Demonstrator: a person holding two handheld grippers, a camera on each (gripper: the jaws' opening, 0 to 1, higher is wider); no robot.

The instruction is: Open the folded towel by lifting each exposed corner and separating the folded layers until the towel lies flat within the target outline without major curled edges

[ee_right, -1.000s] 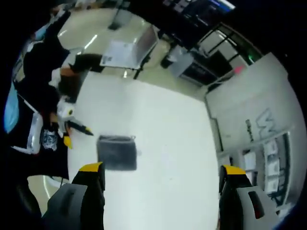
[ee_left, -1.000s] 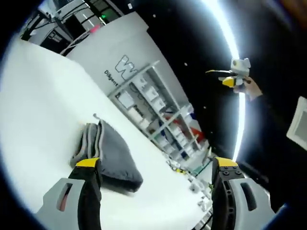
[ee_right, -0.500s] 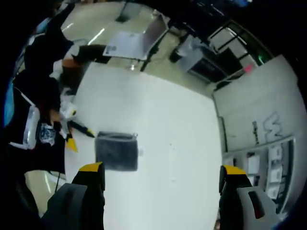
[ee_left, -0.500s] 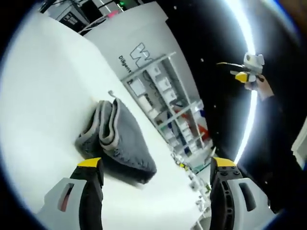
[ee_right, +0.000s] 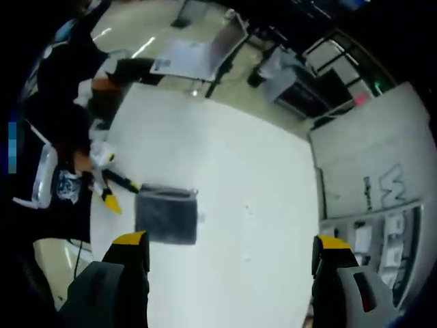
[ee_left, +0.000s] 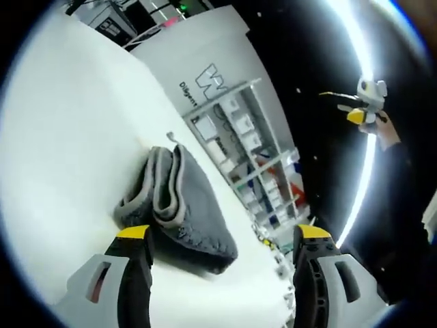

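Observation:
A folded grey towel (ee_left: 176, 205) with pale piped edges lies on the white table (ee_left: 61, 137), its stacked folds facing the left gripper view. My left gripper (ee_left: 222, 239) is open just in front of it, the left jaw close to the towel's near edge. From high above, the right gripper view shows the same towel (ee_right: 166, 215) as a small rectangle, with the left gripper (ee_right: 121, 193) at its left side. My right gripper (ee_right: 230, 244) is open and holds nothing. It also hangs in the air at the upper right (ee_left: 351, 106), held by a hand.
A person in dark clothes (ee_right: 61, 123) stands at the table's left edge. A grey laptop-like object (ee_right: 198, 58) sits beyond the far edge. A wall with a W logo and shelving (ee_left: 239, 143) border the table's other side (ee_right: 382, 225). Bare white tabletop (ee_right: 232, 164) surrounds the towel.
The left gripper has come closer to the towel, which now looks larger between its jaws. The right gripper stays high above; its view has shifted slightly. The towel has not moved.

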